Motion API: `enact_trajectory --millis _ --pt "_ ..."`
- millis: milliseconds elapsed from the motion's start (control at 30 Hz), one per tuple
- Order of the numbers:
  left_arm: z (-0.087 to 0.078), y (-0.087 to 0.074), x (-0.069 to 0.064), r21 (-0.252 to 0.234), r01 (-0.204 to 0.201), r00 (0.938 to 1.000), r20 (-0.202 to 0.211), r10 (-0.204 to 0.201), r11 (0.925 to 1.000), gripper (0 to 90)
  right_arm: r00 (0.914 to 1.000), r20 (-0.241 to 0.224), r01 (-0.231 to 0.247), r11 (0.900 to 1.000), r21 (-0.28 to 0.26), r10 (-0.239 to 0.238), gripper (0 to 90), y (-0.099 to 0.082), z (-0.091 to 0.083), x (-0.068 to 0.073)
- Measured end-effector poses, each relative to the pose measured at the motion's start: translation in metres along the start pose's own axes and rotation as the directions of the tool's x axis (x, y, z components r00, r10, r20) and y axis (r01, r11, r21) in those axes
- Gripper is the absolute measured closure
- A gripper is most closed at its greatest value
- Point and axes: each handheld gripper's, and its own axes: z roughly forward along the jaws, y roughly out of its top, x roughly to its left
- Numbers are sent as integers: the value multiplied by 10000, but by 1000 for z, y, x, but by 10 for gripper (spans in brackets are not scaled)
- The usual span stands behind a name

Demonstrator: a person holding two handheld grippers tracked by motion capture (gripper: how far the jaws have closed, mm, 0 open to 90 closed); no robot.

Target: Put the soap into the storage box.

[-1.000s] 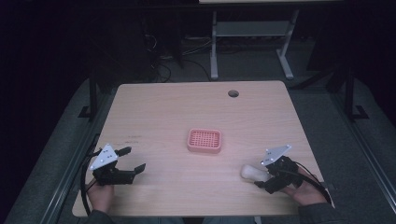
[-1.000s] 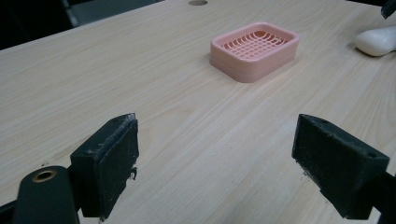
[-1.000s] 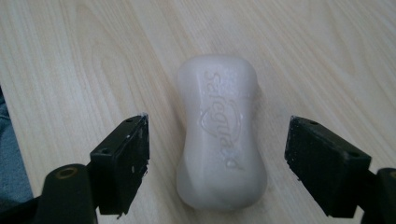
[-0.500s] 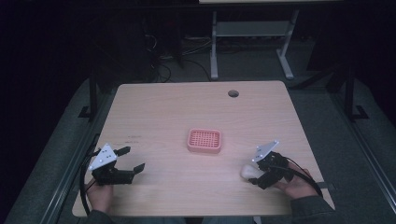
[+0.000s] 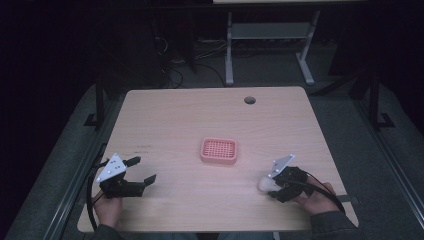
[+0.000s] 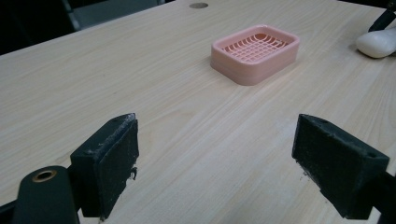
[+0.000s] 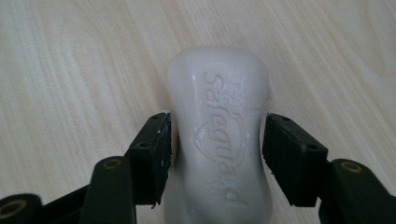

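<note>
A dark room surrounds one pale wood table (image 5: 190, 120), with grey floor on both sides, a tangle of cables on the floor behind it and one light metal frame (image 5: 265, 45) standing beyond its far edge. The tabletop has one round hole (image 5: 249, 100) near the far edge, at about 12 o'clock from the middle.

On the table lie two things. One pink soap dish (image 5: 219, 150) with a grid floor sits at the centre, empty. One white bar of soap (image 7: 219, 135), stamped with raised lettering, lies flat on the wood at about 4 o'clock from the dish, well apart from it.

There are two tools, one in each of the person's hands. The right tool (image 5: 274, 186) is at the soap: its jaws have just been closing, and in the right gripper view both pads press against the long sides of the bar, gripping it while it rests on the table. The right hand (image 5: 312, 197) holds the tool near the near edge.

The left tool (image 5: 141, 170) hovers at about 8 o'clock from the dish, well apart from it. Its jaws stand wide open with nothing between them, pointing across the bare wood toward the dish. The left hand (image 5: 107, 207) sits at the near edge.
</note>
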Motion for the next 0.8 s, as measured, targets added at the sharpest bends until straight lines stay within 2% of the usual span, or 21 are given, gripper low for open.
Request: enact_trajectory --millis 100,233,400,467,667,800 --pt "-1 0 0 -101 -108 9999 -1 108 9999 141 10000 36 32 9999 96 -32 439 1 2 0" --pt "-2 0 0 -118 -61 10000 -11 61 9999 141 10000 -9 23 9998 193 -23 456 2 4 0" --pt "-2 1 1 -102 -37 10000 -25 36 9999 141 9999 -108 -44 9999 95 45 455 0 4 -1" --pt "-1 1 0 -84 -108 9999 -60 107 9999 141 9995 -218 -213 9998 54 214 462 -1 4 -3" --pt "-2 1 0 -147 -142 9999 -42 141 9998 141 9995 -158 -264 9996 32 265 478 -1 4 -3" --pt "-3 1 1 -223 10 10000 -42 -11 9998 141 9991 -186 -370 9993 -46 370 480 -1 4 -3"
